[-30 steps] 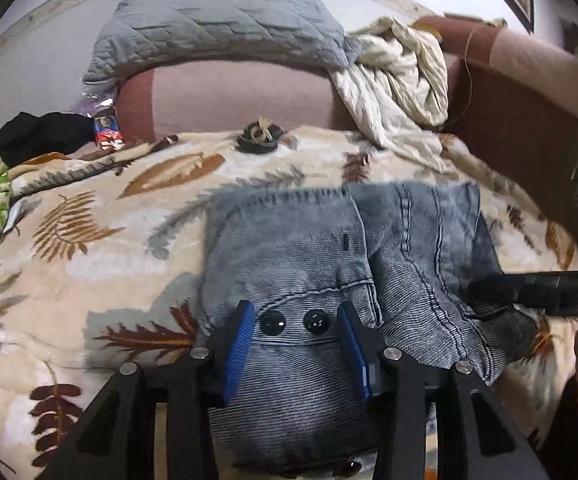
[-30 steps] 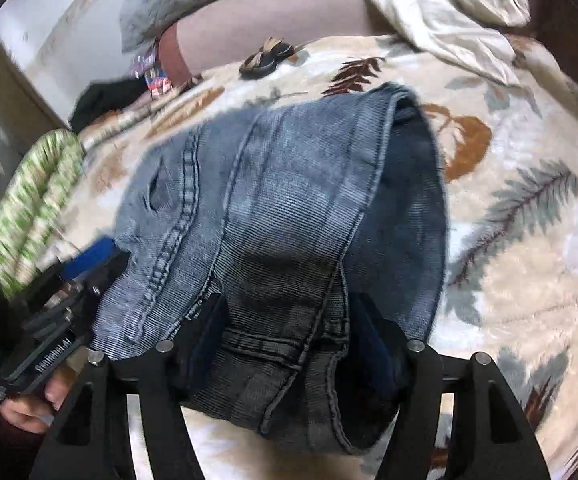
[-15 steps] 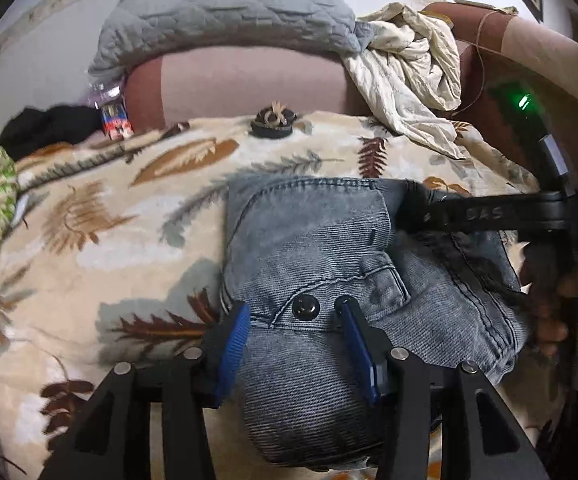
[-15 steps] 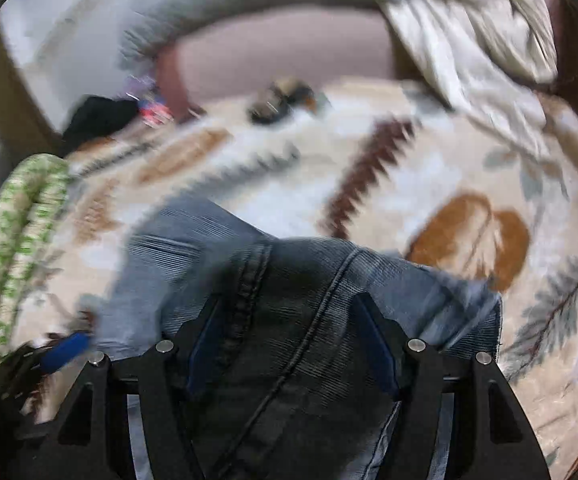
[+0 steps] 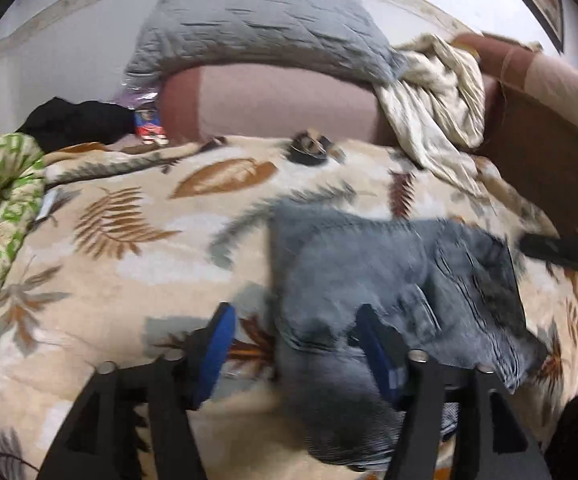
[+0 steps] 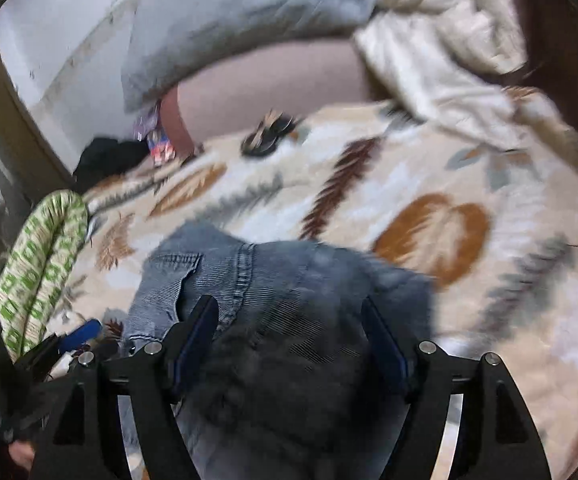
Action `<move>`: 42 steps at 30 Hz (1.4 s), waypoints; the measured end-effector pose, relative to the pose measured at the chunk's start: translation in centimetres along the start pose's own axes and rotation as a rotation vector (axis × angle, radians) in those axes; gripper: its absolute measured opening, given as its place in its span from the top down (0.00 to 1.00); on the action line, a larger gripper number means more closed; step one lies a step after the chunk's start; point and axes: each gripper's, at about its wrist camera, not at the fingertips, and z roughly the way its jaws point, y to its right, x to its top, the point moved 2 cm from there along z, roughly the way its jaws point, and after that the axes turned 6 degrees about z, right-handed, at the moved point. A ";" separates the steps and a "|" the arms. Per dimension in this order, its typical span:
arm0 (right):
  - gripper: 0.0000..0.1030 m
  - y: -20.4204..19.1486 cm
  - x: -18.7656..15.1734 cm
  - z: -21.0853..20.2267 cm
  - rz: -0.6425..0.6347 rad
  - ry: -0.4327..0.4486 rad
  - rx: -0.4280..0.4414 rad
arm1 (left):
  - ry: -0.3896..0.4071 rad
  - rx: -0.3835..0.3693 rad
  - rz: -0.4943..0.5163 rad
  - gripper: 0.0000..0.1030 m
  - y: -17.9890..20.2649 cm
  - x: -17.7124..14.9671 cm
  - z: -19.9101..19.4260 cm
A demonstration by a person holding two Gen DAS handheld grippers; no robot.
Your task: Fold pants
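Since the earlier frame, left gripper (image 5: 293,344) slid left off the jeans (image 5: 389,280); its jaws were opening, gripping nothing. Right gripper (image 6: 291,340) rose, jaws opening over denim, pads clear. Jeans lay folded on leaf-print blanket (image 5: 129,240).

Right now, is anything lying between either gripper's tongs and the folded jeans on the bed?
Nothing visible. The folded grey-blue denim jeans lie directly under both opening tongs, left and right; neither pinches the cloth. The black round item lies well beyond.
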 end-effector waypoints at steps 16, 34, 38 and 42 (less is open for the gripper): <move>0.25 6.1 -3.0 -3.2 0.186 -0.027 0.000 | -0.091 0.147 0.000 0.15 -1.0 -0.1 0.3; 0.25 0.2 -3.2 -2.4 -0.063 0.145 -0.044 | 0.102 0.263 0.038 0.01 -0.6 1.5 -4.2; 0.25 0.3 -3.2 -2.4 -0.057 0.145 -0.047 | 0.106 0.273 0.044 0.01 -0.4 1.4 -4.3; 0.25 0.2 -3.4 -2.4 -0.062 0.145 -0.050 | 0.109 0.282 0.052 0.01 -0.3 1.3 -4.3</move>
